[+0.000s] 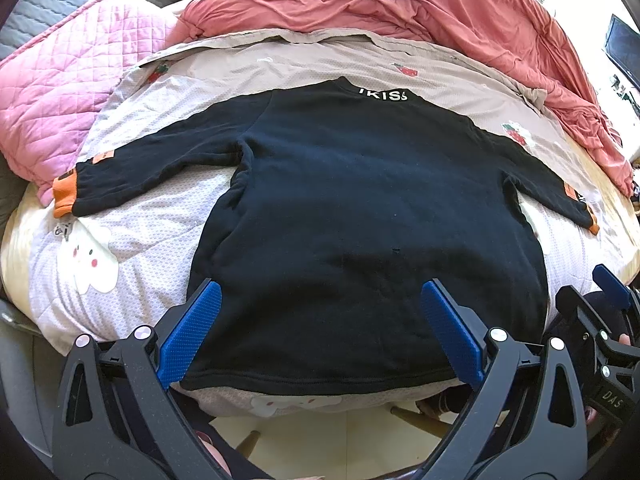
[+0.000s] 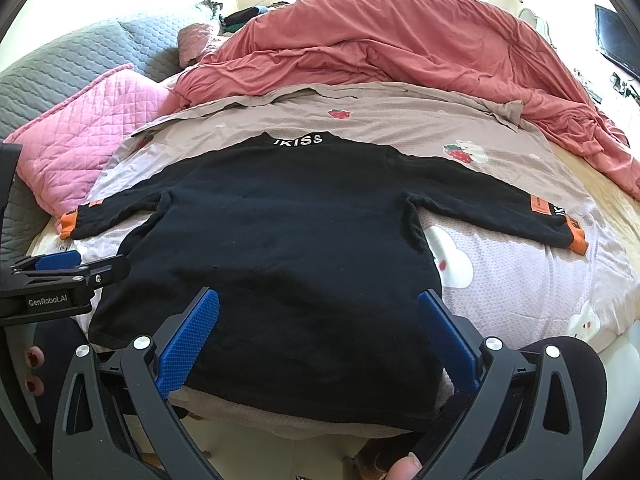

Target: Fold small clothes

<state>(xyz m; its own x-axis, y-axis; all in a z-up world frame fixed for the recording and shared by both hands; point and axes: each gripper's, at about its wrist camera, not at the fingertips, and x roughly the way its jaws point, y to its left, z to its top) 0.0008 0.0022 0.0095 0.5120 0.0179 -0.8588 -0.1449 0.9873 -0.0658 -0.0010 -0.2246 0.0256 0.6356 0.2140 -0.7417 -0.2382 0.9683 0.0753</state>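
Note:
A small black sweatshirt (image 1: 352, 208) lies flat and spread on the bed, back up, collar with white letters at the far side, both sleeves out with orange cuffs (image 1: 66, 196). It also shows in the right wrist view (image 2: 288, 232). My left gripper (image 1: 320, 296) is open and empty, hovering over the hem near the bed's front edge. My right gripper (image 2: 318, 304) is open and empty, over the hem's right part. Each gripper shows in the other's view, the right one (image 1: 608, 280) and the left one (image 2: 60, 264).
The sweatshirt rests on a beige strawberry-print sheet (image 1: 280, 68) over the bed. A red duvet (image 1: 400, 4) is bunched at the back and right. A pink quilted pillow (image 1: 60, 92) lies at the left. The floor (image 1: 328, 432) shows below the bed edge.

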